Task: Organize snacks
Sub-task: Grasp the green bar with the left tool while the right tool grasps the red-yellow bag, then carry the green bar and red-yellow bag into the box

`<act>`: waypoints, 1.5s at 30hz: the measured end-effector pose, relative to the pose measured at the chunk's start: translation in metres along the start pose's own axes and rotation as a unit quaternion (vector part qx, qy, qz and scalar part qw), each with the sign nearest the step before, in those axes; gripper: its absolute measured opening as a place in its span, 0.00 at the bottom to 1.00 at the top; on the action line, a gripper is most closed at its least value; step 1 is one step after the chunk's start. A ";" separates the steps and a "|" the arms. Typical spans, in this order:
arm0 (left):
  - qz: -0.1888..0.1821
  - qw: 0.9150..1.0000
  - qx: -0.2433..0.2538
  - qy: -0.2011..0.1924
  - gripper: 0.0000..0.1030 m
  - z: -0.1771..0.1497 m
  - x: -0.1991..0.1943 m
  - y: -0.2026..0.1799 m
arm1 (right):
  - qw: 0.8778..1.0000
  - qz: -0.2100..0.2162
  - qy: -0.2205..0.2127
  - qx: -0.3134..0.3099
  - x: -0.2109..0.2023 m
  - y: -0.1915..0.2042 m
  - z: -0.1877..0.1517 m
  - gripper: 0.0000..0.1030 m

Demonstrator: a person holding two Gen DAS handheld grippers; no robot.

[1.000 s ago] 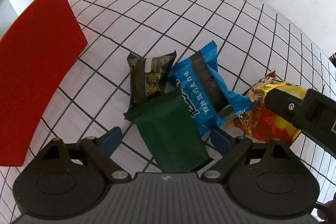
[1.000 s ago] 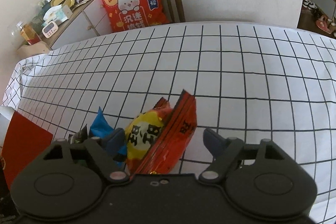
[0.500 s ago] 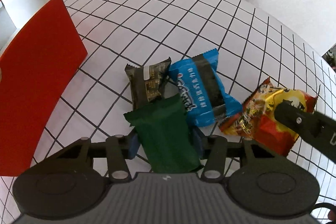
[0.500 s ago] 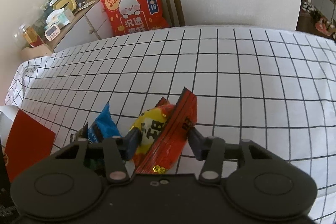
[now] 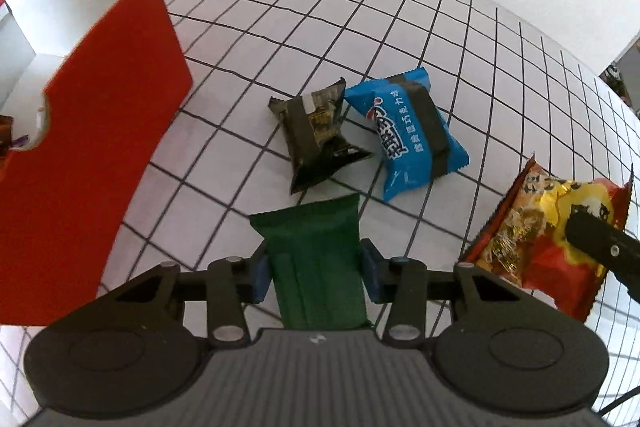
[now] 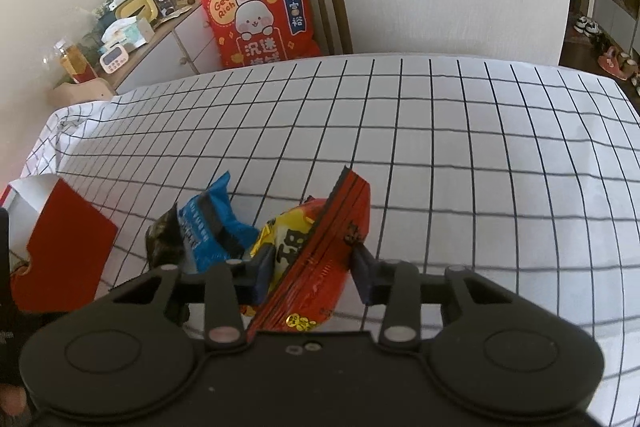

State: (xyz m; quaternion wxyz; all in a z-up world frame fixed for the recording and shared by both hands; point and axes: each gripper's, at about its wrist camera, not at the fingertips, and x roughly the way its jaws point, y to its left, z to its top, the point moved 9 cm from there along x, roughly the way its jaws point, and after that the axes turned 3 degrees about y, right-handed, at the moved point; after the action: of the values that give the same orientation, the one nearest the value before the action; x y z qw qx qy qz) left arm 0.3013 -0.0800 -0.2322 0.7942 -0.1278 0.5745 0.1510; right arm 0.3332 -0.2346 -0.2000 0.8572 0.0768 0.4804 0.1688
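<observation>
In the left wrist view the left gripper [image 5: 314, 273] has its jaws closing on the green packet [image 5: 316, 267] at lower centre, the blue pads pressed against both long edges so the packet is clenched between them. At the right edge of that frame, and at lower centre of the right wrist view, the right gripper [image 6: 308, 269] is closing on the red and yellow snack bag [image 6: 316, 267], which stands tilted on edge between its pads. The black packet [image 5: 316, 135] and the blue packet [image 5: 408, 139] lie loose on the checked tablecloth [image 5: 320, 27] at frame centre, touching each other, just above the green one. The red box [image 5: 80, 147] fills the left side, open at its top. The likeliest trouble is slip: both wrappers are slick and air-filled, and the red and yellow bag looks pinched along a slanted fold, so it could twist or squeeze out when lifted. The green packet is held near one end and may droop. Two grippers heading for one box opening could also collide or clip its wall.
</observation>
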 end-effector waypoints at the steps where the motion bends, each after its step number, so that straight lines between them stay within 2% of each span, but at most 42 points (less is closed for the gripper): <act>1: -0.004 1.000 0.002 0.000 0.41 -0.002 -0.003 0.001 | 1.000 0.002 -0.001 0.000 -0.003 0.000 -0.002 0.38; 4: -0.020 1.000 0.005 0.001 0.40 -0.006 -0.014 0.004 | 1.000 0.011 -0.006 0.003 -0.017 0.001 -0.008 0.38; 10: -0.034 0.998 0.039 -0.027 0.38 -0.015 -0.041 0.008 | 0.999 0.028 -0.017 0.006 -0.042 0.012 -0.021 0.38; 17: -0.056 0.997 0.036 -0.028 0.38 -0.016 -0.059 0.018 | 0.999 0.032 -0.029 0.005 -0.065 0.020 -0.028 0.38; 23: -0.073 0.996 0.039 -0.044 0.38 -0.020 -0.097 0.036 | 0.998 0.046 -0.041 -0.007 -0.087 0.035 -0.030 0.38; 33: -0.081 0.994 0.015 -0.068 0.38 -0.014 -0.144 0.091 | 0.993 0.088 -0.057 -0.046 -0.108 0.096 -0.019 0.38; 45: -0.057 0.994 -0.024 -0.095 0.38 0.014 -0.166 0.179 | 0.986 0.124 -0.060 -0.092 -0.100 0.187 -0.009 0.38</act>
State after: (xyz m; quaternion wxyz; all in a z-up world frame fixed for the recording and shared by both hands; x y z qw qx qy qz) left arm 0.1954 0.0752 -0.0748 0.8493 -0.1640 0.4843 0.1310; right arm 0.2369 -0.0967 -0.0706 0.8602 0.0662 0.3975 0.3124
